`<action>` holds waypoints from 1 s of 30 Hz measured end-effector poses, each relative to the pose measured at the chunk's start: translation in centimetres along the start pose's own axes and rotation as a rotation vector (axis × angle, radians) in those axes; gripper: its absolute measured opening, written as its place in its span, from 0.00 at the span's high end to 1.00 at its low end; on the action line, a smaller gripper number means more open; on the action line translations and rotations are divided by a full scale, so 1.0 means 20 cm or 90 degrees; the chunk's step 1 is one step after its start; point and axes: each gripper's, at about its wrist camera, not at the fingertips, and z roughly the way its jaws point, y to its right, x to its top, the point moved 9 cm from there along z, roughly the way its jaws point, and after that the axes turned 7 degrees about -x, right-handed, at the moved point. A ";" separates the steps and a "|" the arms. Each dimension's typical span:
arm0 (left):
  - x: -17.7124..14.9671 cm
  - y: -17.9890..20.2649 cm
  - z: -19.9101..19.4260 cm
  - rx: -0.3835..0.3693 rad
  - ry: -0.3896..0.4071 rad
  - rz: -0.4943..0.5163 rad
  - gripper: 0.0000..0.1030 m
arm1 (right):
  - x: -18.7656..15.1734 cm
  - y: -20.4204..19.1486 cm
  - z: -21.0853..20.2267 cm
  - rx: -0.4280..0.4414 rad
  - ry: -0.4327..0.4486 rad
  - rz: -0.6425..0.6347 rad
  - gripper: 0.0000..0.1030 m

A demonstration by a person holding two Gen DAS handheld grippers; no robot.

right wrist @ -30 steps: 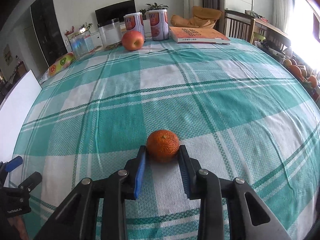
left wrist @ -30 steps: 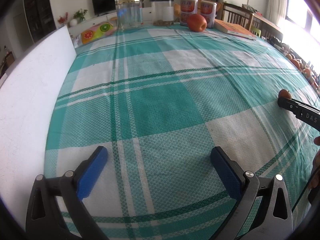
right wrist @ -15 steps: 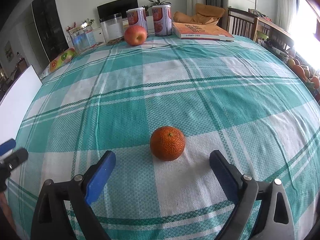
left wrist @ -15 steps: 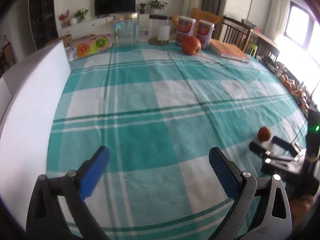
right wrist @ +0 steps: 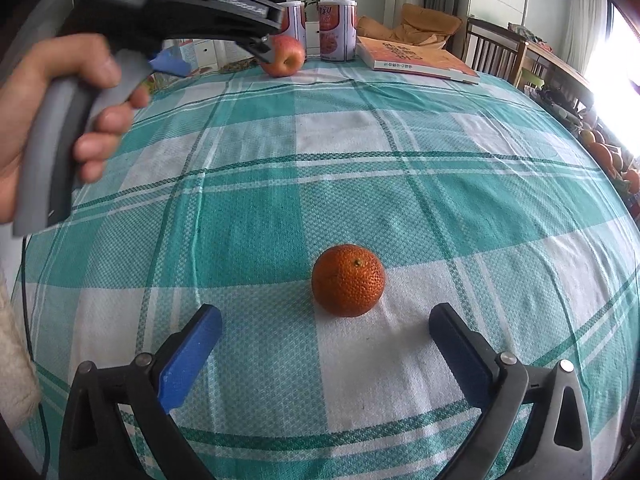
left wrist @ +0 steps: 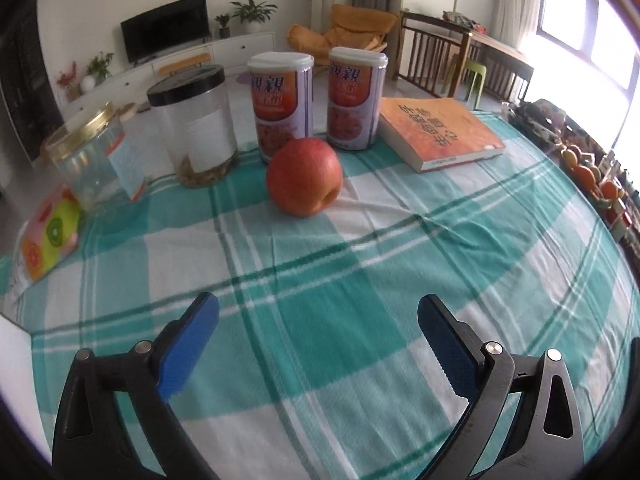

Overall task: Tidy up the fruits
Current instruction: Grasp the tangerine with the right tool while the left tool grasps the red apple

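A red apple (left wrist: 304, 176) stands on the green checked tablecloth (left wrist: 360, 280) at the far end, in front of two cans. My left gripper (left wrist: 318, 320) is open and empty, a short way before the apple. An orange mandarin (right wrist: 348, 286) lies on the cloth just ahead of my right gripper (right wrist: 326, 332), which is open and empty. In the right wrist view the left gripper (right wrist: 224, 40) is held in a hand at upper left, reaching toward the apple (right wrist: 286, 58).
Two cans (left wrist: 280, 104) (left wrist: 356, 98), two clear jars (left wrist: 196, 124) (left wrist: 92, 156) and an orange book (left wrist: 440, 132) line the far edge. A fruit-print packet (left wrist: 48, 236) lies at left. More fruit (left wrist: 588, 172) sits beyond the right table edge.
My right gripper opened and let go of the mandarin, which stays on the cloth. My left gripper moved far forward across the table toward the apple.
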 end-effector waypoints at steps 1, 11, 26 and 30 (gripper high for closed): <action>0.05 -0.01 0.05 0.008 0.001 0.005 0.03 | 0.00 0.00 0.00 0.000 0.000 -0.001 0.00; 0.32 -0.17 0.40 0.066 -0.012 0.013 0.02 | 0.00 0.00 0.00 -0.001 -0.001 -0.003 0.00; 0.06 -0.20 0.09 -0.038 0.014 -0.081 0.35 | 0.00 0.00 0.00 -0.002 -0.001 -0.003 0.00; -0.10 -0.20 -0.13 -0.038 0.006 -0.085 0.35 | 0.00 0.00 0.00 -0.002 -0.001 -0.003 0.00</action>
